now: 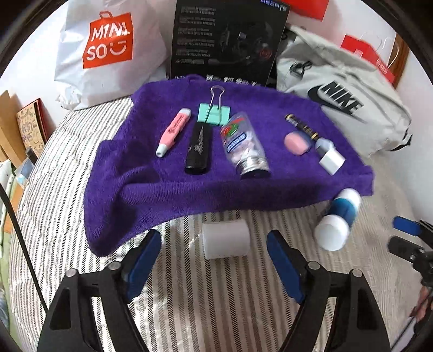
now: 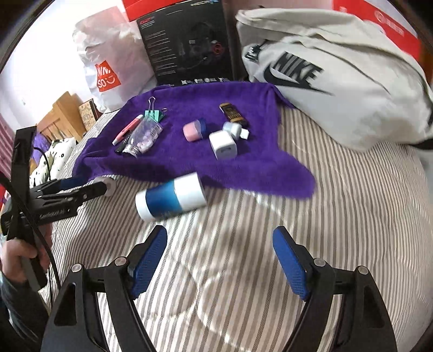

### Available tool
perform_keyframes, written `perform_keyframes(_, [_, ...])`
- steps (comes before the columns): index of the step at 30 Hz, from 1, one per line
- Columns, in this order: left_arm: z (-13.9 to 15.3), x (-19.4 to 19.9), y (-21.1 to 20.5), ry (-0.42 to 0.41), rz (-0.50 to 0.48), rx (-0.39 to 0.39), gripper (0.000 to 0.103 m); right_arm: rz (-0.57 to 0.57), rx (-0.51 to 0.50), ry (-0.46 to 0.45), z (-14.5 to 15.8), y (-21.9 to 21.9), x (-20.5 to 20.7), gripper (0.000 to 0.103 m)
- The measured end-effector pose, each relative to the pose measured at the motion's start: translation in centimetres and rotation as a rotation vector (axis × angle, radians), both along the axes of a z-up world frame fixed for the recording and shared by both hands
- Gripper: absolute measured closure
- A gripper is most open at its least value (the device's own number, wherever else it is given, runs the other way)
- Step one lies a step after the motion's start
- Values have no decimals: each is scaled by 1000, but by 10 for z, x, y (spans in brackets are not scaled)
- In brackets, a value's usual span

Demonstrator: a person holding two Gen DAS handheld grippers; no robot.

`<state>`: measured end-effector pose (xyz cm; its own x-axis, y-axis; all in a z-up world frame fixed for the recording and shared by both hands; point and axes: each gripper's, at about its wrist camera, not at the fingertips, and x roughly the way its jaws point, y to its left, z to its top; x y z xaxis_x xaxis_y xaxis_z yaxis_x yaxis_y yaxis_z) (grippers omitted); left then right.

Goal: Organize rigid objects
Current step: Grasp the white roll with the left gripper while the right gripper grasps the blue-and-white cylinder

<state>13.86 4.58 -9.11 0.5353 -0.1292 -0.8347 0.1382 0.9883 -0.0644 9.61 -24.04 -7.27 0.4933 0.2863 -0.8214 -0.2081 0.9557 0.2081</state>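
Note:
A purple towel (image 1: 216, 184) lies on the striped bedding (image 1: 211, 297). On it sit a pink highlighter (image 1: 173, 131), a black tube (image 1: 199, 147), a mint binder clip (image 1: 213, 112), a clear pill bottle (image 1: 243, 143), a pink capsule (image 1: 296, 142), a gold-black stick (image 1: 301, 124) and a white charger cube (image 1: 331, 159). A white cylinder (image 1: 226, 238) lies on the bedding between the tips of my open left gripper (image 1: 213, 237), with gaps on both sides. A blue-and-white bottle (image 2: 170, 199) lies on its side just ahead of my open right gripper (image 2: 220, 231), which holds nothing.
A white Miniso bag (image 1: 108, 51), a black box (image 1: 227, 40) and a grey Nike bag (image 1: 343, 103) stand behind the towel. Red boxes (image 2: 379, 24) sit at the back right. Wooden furniture (image 2: 62, 116) is at the far left. A hand (image 2: 19, 257) holds the left gripper.

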Motion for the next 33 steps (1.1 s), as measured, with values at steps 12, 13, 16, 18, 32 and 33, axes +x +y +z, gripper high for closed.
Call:
perform_keyframes(12, [-1,0,-11,-18,-44,10,71,4,15,27,-14,2,-4,23])
perform_keyframes(13, [1,0,-11,-22,-43,14,71,10,17,29,-15,4,-4,23])
perform_keyframes(16, [7,-2,-6,-25,-44,18,71,24,18,24,-16,11,-1,23])
perform_keyframes(18, [11,-3,-2,-31,-43,27,71,39,21,15,-16,16,2,23])
perform_keyframes(32, [14,-5,8,-21,-52,19,71,194,-102,-108,-21,68,24,19])
perform_keyframes(33, [14,-6,8,-21,-51,18,71,201,-104,-115,-22,69,23,16])
